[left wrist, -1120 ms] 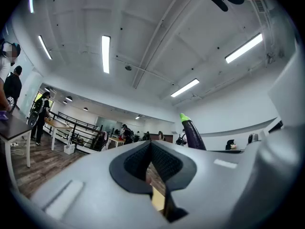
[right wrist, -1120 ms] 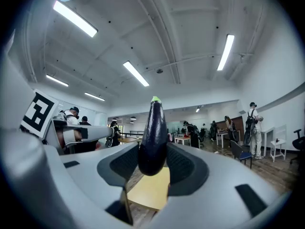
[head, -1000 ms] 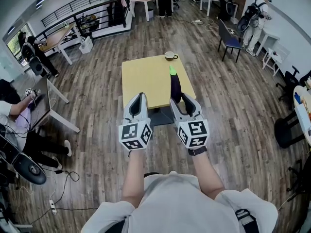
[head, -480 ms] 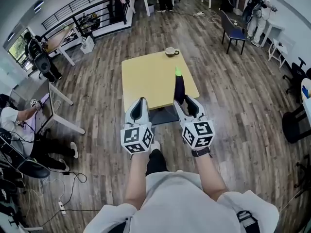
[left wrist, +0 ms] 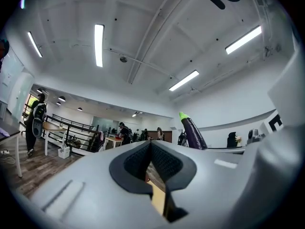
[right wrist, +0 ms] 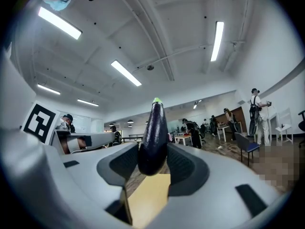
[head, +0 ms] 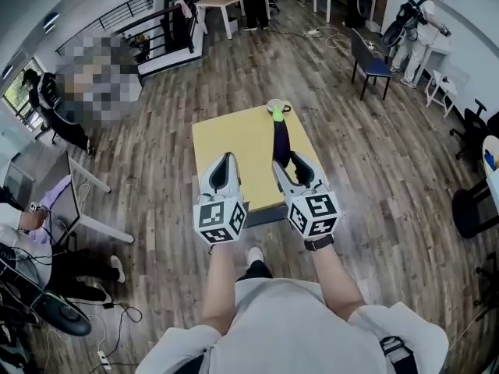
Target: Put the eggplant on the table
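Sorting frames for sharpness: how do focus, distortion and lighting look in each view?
Head view: evenly lit, floor planks bow, eggplant crisp. Left gripper view: fisheye with dark corners, near left tongs soft. Right gripper view: same fisheye, ceiling strips glare, eggplant fairly sharp.

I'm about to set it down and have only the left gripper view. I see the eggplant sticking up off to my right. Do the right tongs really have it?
Observer: Yes. In the right gripper view the right tongs are shut on the eggplant, with the pads on its rounded end and the green tip pointing away.
Operator: Is it over the table?
Observer: The head view shows it held out above the right part of the yellow table, apparently not touching the top.
Operator: Anything ahead of it?
Observer: A cup stands at the table's far edge, just beyond the green tip.
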Available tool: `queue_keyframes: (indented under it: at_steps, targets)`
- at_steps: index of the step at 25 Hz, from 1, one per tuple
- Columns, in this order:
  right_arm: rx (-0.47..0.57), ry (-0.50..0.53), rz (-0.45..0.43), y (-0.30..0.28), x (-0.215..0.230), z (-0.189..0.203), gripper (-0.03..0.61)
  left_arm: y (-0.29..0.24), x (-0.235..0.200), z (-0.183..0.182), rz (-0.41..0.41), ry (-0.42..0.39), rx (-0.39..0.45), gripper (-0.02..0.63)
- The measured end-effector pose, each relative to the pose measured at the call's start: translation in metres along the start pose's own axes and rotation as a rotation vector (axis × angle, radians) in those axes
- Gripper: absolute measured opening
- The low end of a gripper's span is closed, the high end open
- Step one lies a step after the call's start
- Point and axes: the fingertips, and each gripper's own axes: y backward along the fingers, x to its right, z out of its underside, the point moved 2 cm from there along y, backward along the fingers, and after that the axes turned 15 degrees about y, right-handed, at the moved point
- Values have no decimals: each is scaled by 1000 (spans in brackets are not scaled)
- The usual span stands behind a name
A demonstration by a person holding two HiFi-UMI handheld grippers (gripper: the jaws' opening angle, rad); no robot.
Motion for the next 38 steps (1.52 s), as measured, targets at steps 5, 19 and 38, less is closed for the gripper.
queue_keyframes:
  at_steps: [5,19,38]
  targets:
    - [-2,20,2,-74,-8,-4,190,-47,-50,-20,14,-1,2,9]
    - [-68,20,56,-205,-19,26,190,-130,-153,-24,39,46,-28,9]
    - [-272,-20,-37,-278,11,142,190,-213,-216,83,-69,141,-202,9]
